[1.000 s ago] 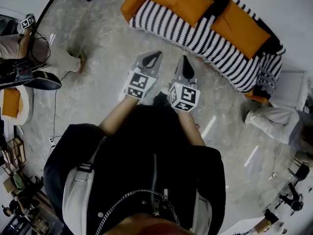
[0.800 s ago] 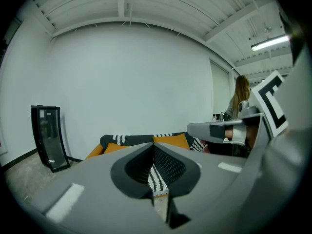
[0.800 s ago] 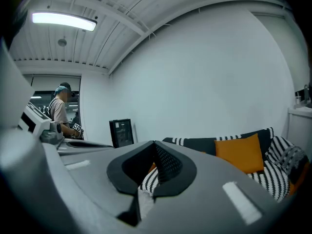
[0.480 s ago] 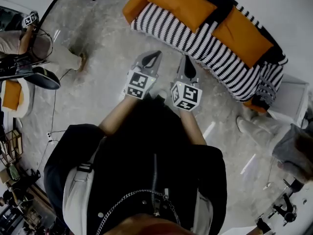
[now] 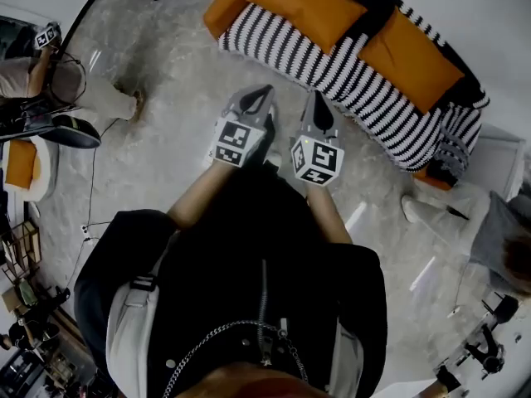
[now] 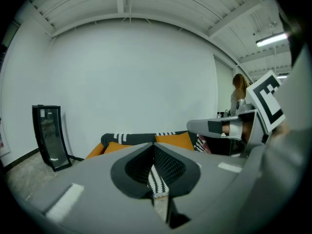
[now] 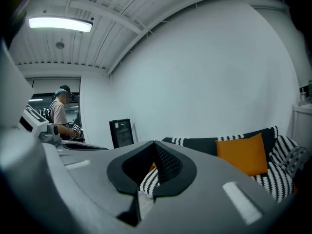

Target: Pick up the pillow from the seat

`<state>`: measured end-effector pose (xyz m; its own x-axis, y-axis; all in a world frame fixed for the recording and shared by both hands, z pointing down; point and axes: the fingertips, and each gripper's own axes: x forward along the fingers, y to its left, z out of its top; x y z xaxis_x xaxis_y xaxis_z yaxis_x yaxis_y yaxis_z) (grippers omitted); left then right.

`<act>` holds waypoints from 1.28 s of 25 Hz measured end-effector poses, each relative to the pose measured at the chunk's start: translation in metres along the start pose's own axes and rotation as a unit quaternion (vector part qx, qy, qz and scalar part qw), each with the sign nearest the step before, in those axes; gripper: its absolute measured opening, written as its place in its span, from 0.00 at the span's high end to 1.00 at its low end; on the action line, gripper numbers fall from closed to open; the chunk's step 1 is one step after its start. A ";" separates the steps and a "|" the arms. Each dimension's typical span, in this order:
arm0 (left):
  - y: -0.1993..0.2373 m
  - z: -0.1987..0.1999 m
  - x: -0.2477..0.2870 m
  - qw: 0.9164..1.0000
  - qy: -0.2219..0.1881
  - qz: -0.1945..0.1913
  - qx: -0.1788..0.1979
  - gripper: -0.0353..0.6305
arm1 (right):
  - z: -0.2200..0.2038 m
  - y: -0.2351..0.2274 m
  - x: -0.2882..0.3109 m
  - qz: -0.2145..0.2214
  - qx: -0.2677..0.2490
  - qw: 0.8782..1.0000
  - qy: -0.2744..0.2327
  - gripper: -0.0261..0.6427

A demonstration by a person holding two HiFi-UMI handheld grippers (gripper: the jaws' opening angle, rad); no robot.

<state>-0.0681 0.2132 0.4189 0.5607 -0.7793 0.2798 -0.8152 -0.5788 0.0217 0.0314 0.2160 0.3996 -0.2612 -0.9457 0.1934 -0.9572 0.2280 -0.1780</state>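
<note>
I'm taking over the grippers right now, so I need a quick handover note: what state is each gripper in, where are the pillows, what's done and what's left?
The left gripper is shut and empty, held over the floor, short of the sofa.
The right gripper is shut and empty, beside it.
Two orange pillows sit on the striped sofa, the left pillow and the right pillow; neither is touched.
Done: facing the sofa, nothing gripped.
Left: step closer, open a gripper, grip a pillow and lift it off the seat.
</note>
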 end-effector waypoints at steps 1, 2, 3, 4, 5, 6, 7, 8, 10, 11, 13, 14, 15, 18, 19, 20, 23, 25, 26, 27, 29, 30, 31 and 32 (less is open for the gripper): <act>0.001 0.001 0.006 1.000 -0.001 -0.001 -0.001 0.93 | 0.001 -0.004 0.004 -0.002 0.000 1.000 0.000 0.96; 0.002 0.003 0.013 1.000 -0.002 -0.004 0.000 0.93 | 0.002 -0.008 0.008 -0.004 -0.001 1.000 0.000 0.96; 0.003 0.004 0.020 1.000 -0.003 -0.006 0.001 0.93 | 0.002 -0.012 0.012 -0.007 -0.002 1.000 0.001 0.96; 0.004 0.006 0.027 1.000 -0.003 -0.010 0.001 0.93 | 0.002 -0.017 0.016 -0.010 -0.002 1.000 0.002 0.96; 0.005 0.007 0.034 1.000 -0.004 -0.012 0.000 0.93 | 0.003 -0.021 0.022 -0.012 -0.002 1.000 0.003 0.96; 0.007 0.009 0.042 1.000 -0.004 -0.015 -0.001 0.93 | 0.003 -0.025 0.028 -0.014 -0.002 1.000 0.004 0.96; 0.010 0.011 0.050 1.000 -0.005 -0.016 -0.001 0.93 | 0.004 -0.028 0.036 -0.016 -0.003 1.000 0.005 0.96; 0.014 0.013 0.058 1.000 -0.006 -0.018 -0.002 0.93 | 0.005 -0.032 0.044 -0.017 -0.003 1.000 0.006 0.96; 0.023 0.018 0.075 1.000 -0.008 -0.021 -0.002 0.93 | 0.010 -0.039 0.060 -0.021 -0.004 1.000 0.007 0.96; 0.027 0.020 0.083 1.000 -0.008 -0.022 -0.003 0.93 | 0.011 -0.042 0.068 -0.023 -0.003 1.000 0.007 0.96; 0.040 0.026 0.100 1.000 -0.009 -0.023 -0.004 0.93 | 0.016 -0.048 0.086 -0.027 -0.003 1.000 0.008 0.96; 0.048 0.029 0.108 1.000 -0.009 -0.024 -0.005 0.93 | 0.020 -0.050 0.095 -0.030 -0.003 1.000 0.008 0.96; 0.055 0.034 0.115 1.000 -0.010 -0.024 -0.005 0.93 | 0.024 -0.052 0.105 -0.033 -0.003 0.999 0.008 0.96; 0.076 0.045 0.137 0.999 -0.013 -0.031 -0.004 0.93 | 0.037 -0.056 0.132 -0.042 -0.005 0.999 0.004 0.96; 0.081 0.048 0.145 0.999 -0.012 -0.034 -0.003 0.93 | 0.039 -0.058 0.141 -0.045 -0.005 0.999 0.004 0.96; 0.087 0.050 0.153 0.999 -0.012 -0.037 -0.003 0.93 | 0.042 -0.060 0.150 -0.049 -0.005 0.999 0.005 0.96; 0.105 0.056 0.177 0.999 -0.012 -0.045 -0.004 0.93 | 0.047 -0.066 0.177 -0.058 -0.004 0.998 0.008 0.96; 0.116 0.059 0.191 0.999 -0.012 -0.049 -0.004 0.93 | 0.048 -0.069 0.193 -0.062 -0.005 0.998 0.009 0.96; 0.121 0.061 0.197 0.999 -0.013 -0.051 -0.004 0.93 | 0.049 -0.070 0.200 -0.065 -0.005 0.998 0.010 0.96; 0.126 0.062 0.203 0.998 -0.013 -0.053 -0.003 0.93 | 0.049 -0.072 0.207 -0.067 -0.005 0.998 0.010 0.96; 0.136 0.064 0.214 0.998 -0.014 -0.057 0.001 0.93 | 0.050 -0.075 0.221 -0.074 -0.004 0.997 0.009 0.96; 0.142 0.064 0.219 0.998 -0.014 -0.058 0.003 0.93 | 0.050 -0.076 0.228 -0.078 -0.002 0.997 0.008 0.96; 0.148 0.064 0.223 0.998 -0.013 -0.058 0.005 0.93 | 0.050 -0.078 0.235 -0.082 0.001 0.997 0.008 0.96; 0.153 0.063 0.227 0.998 -0.012 -0.058 0.006 0.93 | 0.050 -0.079 0.240 -0.085 0.004 0.996 0.008 0.96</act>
<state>-0.0557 -0.0676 0.4250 0.6546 -0.7122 0.2535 -0.7428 -0.6682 0.0408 0.0501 -0.0410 0.4117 -0.0981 -0.9665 0.2371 -0.9868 0.0636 -0.1489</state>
